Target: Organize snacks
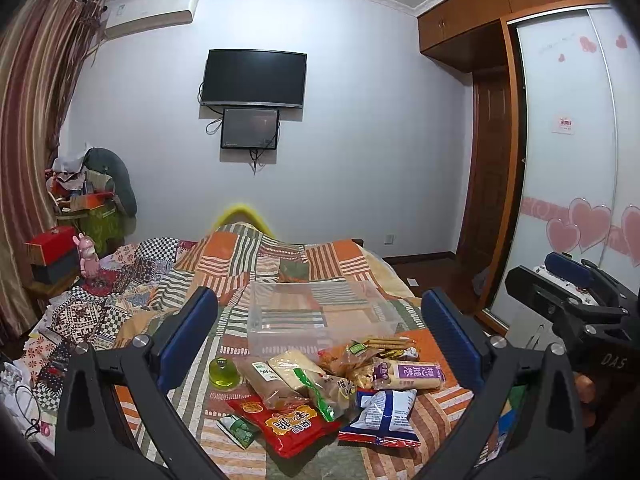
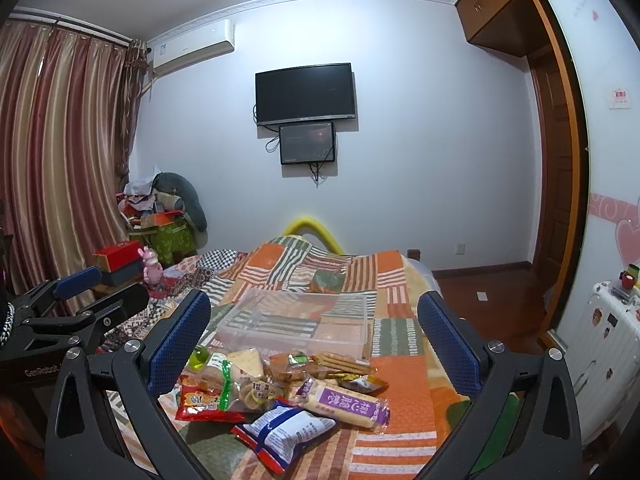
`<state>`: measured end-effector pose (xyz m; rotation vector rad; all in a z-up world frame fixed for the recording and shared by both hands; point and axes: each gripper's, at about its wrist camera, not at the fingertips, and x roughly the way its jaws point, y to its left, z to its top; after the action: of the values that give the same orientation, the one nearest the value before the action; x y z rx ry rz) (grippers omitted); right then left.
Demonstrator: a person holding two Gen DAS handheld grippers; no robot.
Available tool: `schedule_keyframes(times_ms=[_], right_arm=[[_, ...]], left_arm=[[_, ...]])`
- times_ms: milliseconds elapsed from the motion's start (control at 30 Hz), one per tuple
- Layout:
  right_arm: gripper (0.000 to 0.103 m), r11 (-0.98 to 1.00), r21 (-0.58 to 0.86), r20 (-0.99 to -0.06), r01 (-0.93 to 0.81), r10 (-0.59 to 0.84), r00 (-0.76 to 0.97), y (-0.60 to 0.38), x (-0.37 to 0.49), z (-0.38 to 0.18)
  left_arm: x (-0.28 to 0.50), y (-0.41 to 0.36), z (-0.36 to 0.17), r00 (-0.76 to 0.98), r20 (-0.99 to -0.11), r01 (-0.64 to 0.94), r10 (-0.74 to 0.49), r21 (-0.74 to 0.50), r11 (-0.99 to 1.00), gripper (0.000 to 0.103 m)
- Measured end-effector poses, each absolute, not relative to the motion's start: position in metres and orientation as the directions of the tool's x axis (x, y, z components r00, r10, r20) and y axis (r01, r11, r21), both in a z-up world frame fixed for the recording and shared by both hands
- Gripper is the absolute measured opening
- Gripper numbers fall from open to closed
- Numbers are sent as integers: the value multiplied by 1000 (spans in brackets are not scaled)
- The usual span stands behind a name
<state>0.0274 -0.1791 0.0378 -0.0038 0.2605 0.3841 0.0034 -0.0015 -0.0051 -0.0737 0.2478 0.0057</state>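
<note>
A pile of snack packets lies on the patchwork bedspread: a red packet (image 1: 294, 424), a blue-and-white packet (image 1: 384, 410), a purple-labelled wafer pack (image 1: 408, 374) and a green jelly cup (image 1: 224, 372). Behind them stands an empty clear plastic box (image 1: 320, 314). My left gripper (image 1: 320, 340) is open above the pile, holding nothing. My right gripper (image 2: 314, 344) is open above the same pile, with the blue-and-white packet (image 2: 286, 430), the wafer pack (image 2: 348, 400), the red packet (image 2: 200, 400) and the clear box (image 2: 296, 320) in front of it. Each gripper shows at the edge of the other's view.
The bed's far end has a yellow rail (image 1: 244, 216). A cluttered side table with a red box (image 1: 52, 244) and a pink toy (image 1: 90, 258) stands left. A wardrobe (image 1: 568, 160) and a white suitcase (image 2: 600, 344) stand right. A TV (image 1: 254, 78) hangs on the wall.
</note>
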Motion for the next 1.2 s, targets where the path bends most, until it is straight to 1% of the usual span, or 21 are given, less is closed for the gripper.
schedule_keyframes(times_ms=[1200], right_arm=[[103, 923, 52, -244, -382, 383, 891, -176, 26, 37]], left_arm=[[6, 3, -5, 967, -254, -17, -8, -98, 995, 103]])
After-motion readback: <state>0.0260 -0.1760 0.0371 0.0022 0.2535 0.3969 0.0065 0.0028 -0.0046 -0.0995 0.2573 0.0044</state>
